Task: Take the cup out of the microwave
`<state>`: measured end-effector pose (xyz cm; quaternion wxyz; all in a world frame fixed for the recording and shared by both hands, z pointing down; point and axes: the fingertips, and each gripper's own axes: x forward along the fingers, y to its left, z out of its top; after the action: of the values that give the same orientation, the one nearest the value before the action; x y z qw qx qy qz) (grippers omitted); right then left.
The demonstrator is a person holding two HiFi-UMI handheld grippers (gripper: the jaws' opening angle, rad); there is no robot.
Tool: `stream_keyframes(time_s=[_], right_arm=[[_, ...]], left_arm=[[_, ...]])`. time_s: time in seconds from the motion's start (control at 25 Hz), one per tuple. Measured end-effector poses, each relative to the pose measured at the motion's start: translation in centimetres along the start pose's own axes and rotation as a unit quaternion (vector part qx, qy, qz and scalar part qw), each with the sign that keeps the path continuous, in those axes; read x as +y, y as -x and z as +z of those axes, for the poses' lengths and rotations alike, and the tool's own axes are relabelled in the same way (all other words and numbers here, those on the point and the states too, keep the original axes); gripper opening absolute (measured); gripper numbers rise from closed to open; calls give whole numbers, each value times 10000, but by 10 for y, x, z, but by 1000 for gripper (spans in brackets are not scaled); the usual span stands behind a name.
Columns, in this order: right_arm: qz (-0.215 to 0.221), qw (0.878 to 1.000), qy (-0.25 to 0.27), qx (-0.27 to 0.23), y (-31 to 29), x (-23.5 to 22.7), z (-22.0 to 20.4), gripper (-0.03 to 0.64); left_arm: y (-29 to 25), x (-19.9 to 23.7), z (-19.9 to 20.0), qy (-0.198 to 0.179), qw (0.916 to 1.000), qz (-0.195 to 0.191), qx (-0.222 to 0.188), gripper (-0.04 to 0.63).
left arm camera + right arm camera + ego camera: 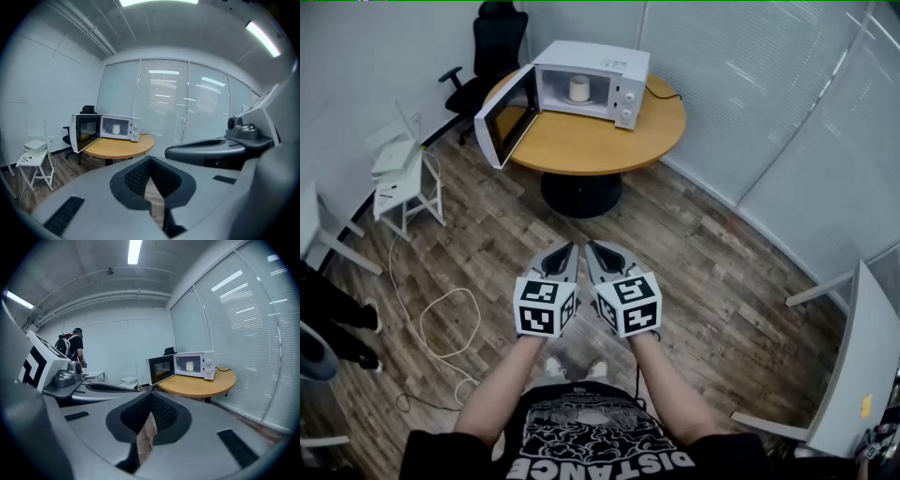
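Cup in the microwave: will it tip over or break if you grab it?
The cup stands upright and looks a bit taller than wide, so a sideways nudge could probably tip it. Its pale side looks smooth, maybe slippery. It is too small here to tell whether it would break.

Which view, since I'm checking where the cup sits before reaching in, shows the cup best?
The head view: the cup stands upright inside the microwave, its door open, and looks largest there. The left and right gripper views show the cup only as a small, distant white shape.
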<state>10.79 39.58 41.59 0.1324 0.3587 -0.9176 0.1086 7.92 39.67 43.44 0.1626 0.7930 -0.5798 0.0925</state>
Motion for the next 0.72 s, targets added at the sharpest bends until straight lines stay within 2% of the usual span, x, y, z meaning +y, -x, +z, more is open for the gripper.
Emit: stream_keyframes(time_s=[0.72], right_arm=[[95, 9999, -23, 43, -4, -31, -9, 15]], left_arm=[[-30, -7, -2, -36, 9999, 138, 88, 9]])
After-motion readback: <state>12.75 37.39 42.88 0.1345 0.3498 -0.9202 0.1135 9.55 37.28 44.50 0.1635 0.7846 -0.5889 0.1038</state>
